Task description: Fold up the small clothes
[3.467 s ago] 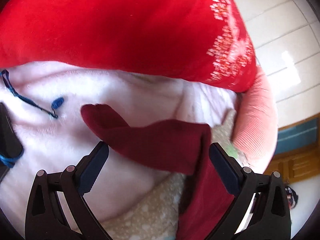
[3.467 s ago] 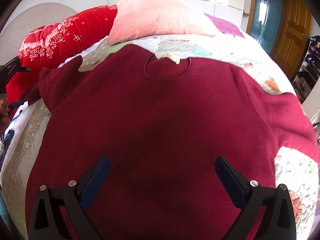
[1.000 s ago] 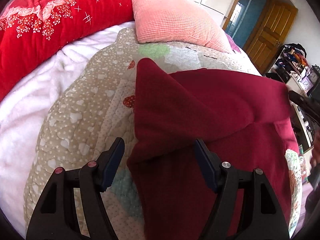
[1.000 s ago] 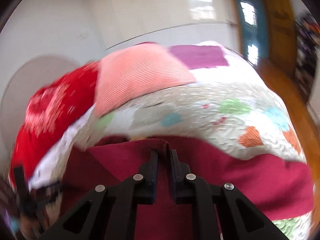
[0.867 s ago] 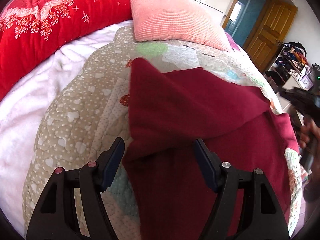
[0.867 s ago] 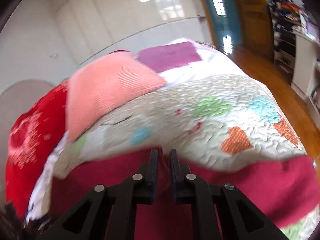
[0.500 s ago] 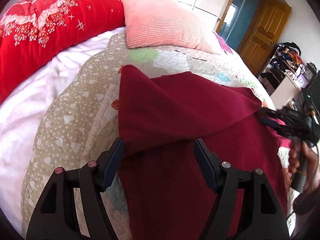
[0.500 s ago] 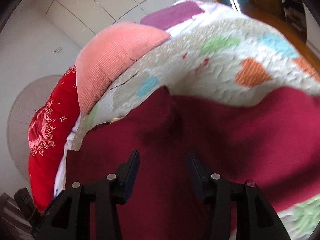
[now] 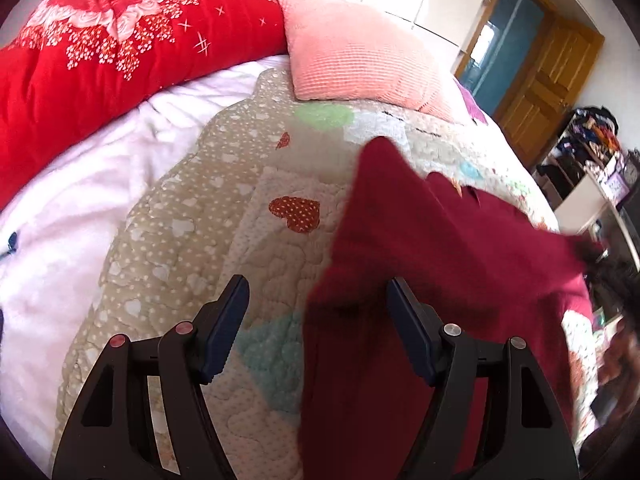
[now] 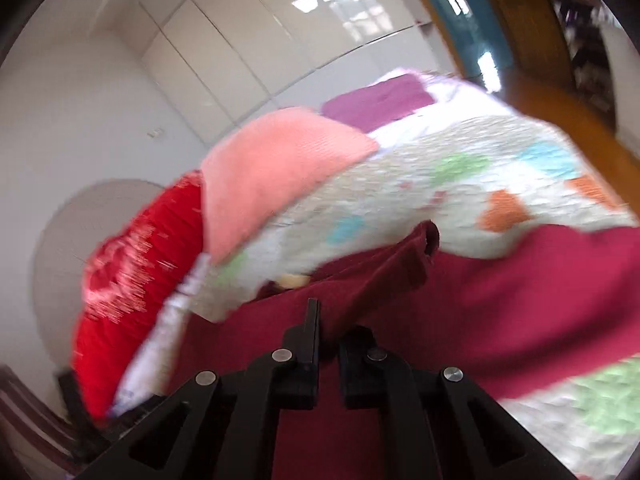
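Left wrist view showed the left gripper (image 9: 316,316) with its jaws spread wide and holding nothing, over the quilt (image 9: 192,240), the sweater's (image 9: 420,280) left edge lying between the fingers. Right wrist view showed the right gripper (image 10: 329,334) pinched together on a fold of the sweater (image 10: 500,300), its cuff sticking up beyond. Farther off lay a pink pillow (image 9: 356,64) and, to its left, a red duvet (image 9: 100,52).

White panelled wall (image 10: 224,40), wooden door (image 9: 548,92), wooden floor (image 10: 560,108).
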`<move>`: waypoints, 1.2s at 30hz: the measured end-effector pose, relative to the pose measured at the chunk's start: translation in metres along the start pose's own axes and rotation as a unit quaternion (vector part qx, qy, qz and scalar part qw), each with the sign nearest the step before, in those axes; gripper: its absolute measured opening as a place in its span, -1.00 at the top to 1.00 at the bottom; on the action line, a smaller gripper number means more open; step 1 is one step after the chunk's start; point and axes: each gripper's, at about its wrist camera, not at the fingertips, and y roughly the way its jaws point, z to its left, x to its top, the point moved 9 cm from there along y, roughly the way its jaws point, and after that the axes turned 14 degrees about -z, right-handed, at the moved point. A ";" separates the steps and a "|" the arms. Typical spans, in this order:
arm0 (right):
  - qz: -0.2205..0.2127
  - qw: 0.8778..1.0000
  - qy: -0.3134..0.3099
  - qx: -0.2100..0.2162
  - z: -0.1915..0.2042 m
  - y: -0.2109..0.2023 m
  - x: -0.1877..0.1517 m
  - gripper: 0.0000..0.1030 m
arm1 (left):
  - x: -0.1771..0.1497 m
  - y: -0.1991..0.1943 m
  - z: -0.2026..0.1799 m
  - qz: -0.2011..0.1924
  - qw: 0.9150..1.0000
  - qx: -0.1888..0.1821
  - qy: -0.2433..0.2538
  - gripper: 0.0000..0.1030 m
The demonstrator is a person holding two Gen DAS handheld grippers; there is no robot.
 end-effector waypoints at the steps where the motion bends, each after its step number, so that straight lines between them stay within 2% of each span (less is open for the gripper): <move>1: 0.017 1.000 -0.015 -0.017 -0.010 0.007 -0.008 0.85 | 0.001 0.000 -0.001 0.002 1.000 -0.002 -0.006 -0.39; 4: 0.124 0.990 -0.023 -0.065 -0.041 0.026 -0.043 0.67 | 0.010 -0.010 -0.008 -0.015 1.000 -0.009 -0.001 -0.39; 5: 0.132 0.989 -0.023 -0.070 -0.047 0.023 -0.045 0.66 | 0.012 -0.012 -0.010 -0.022 1.000 -0.007 0.005 -0.39; 7: 0.103 0.991 -0.022 -0.088 -0.060 0.002 -0.038 0.53 | 0.019 -0.013 -0.013 -0.035 0.999 -0.001 0.017 -0.39; 9: 0.072 0.992 -0.021 -0.101 -0.065 -0.013 -0.028 0.50 | 0.021 -0.004 -0.018 -0.029 0.999 -0.002 0.020 -0.39; 11: 0.052 0.996 -0.013 -0.070 -0.052 -0.019 -0.019 0.50 | 0.019 0.006 -0.024 -0.015 1.000 -0.008 0.018 -0.39; 13: 0.048 0.999 -0.009 -0.006 -0.022 -0.013 -0.010 0.50 | 0.015 0.016 -0.028 -0.005 1.000 -0.014 0.016 -0.39; 15: 0.064 0.997 -0.018 0.050 0.012 0.005 -0.008 0.50 | 0.007 0.022 -0.027 0.010 1.000 -0.007 0.013 -0.39; 18: 0.117 0.983 -0.009 0.140 0.074 0.044 -0.015 0.50 | -0.001 0.028 -0.023 0.020 1.000 -0.011 0.006 -0.39; 19: 0.142 0.975 0.005 0.170 0.099 0.062 -0.020 0.50 | -0.002 0.029 -0.023 0.021 1.000 -0.010 0.007 -0.39; 21: 0.178 0.962 0.016 0.208 0.135 0.088 -0.031 0.50 | -0.006 0.032 -0.022 0.026 1.000 -0.012 0.007 -0.39; 24: 0.220 0.947 -0.025 0.233 0.181 0.116 -0.054 0.47 | -0.010 0.035 -0.021 0.030 0.999 -0.020 0.004 -0.39; 25: 0.239 0.941 -0.061 0.232 0.197 0.126 -0.066 0.37 | -0.011 0.035 -0.020 0.030 0.999 -0.022 0.003 -0.39; 27: 0.256 0.935 -0.117 0.217 0.213 0.146 -0.085 0.16 | -0.013 0.034 -0.019 0.031 0.999 -0.026 0.002 -0.39; 28: 0.260 0.933 -0.151 0.199 0.219 0.156 -0.092 0.16 | -0.014 0.033 -0.018 0.031 0.999 -0.027 0.002 -0.39; 30: 0.248 0.933 -0.208 0.157 0.223 0.172 -0.095 0.16 | -0.015 0.031 -0.015 0.032 0.999 -0.032 -0.003 -0.39; 36: 0.223 0.935 -0.211 0.177 0.233 0.179 -0.081 0.13 | -0.017 0.031 -0.012 0.035 0.998 -0.043 -0.011 -0.39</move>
